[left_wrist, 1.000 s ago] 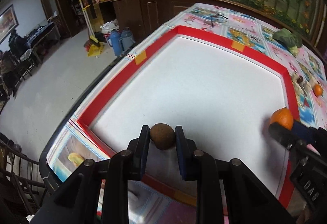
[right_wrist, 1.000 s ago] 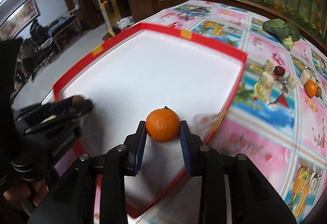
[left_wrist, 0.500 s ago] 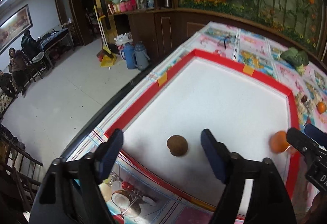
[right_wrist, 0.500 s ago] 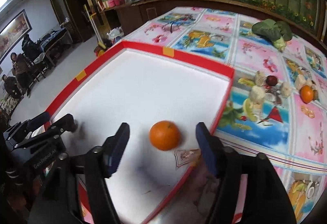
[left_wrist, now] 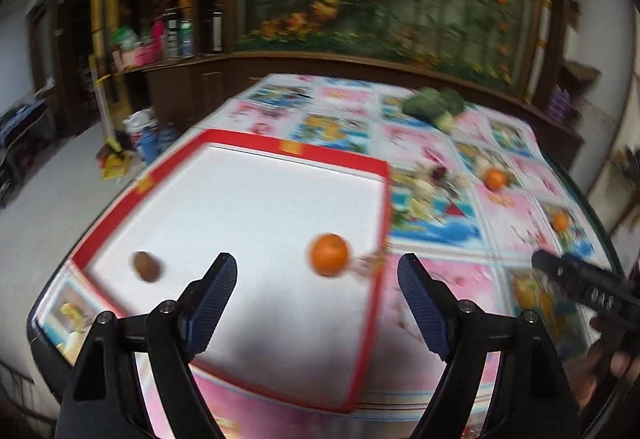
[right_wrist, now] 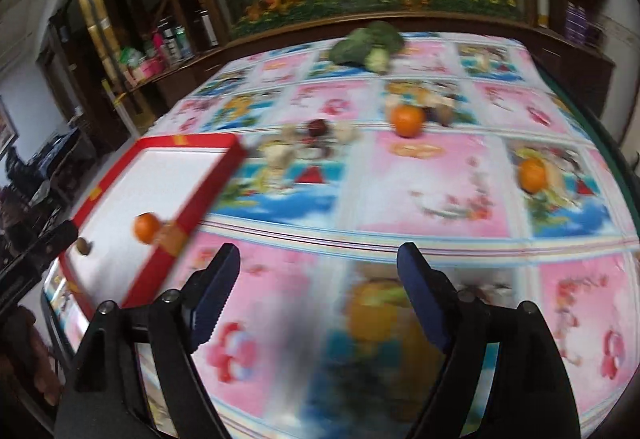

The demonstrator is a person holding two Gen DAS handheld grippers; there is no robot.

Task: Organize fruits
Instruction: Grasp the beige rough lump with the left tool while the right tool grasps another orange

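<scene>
A white tray with a red rim lies on the patterned tablecloth. In it rest a small brown fruit near the left corner and an orange by the right rim, both free. My left gripper hangs open above the tray, nothing between its pads. In the right wrist view the tray rim, the orange and the brown fruit lie to the left. My right gripper hovers over bare cloth, its jaws opening and empty. Two more oranges sit loose on the cloth.
A green leafy vegetable lies at the table's far side. A dark red fruit sits among pale pieces beyond the tray corner. A wooden counter and a flower mural stand behind. The table's rounded edge drops to the floor on the left.
Both grippers let go of their fruit, the brown one and the orange, which stay in the tray. Both hands have pulled back and swung right; the right one is now off the tray.
</scene>
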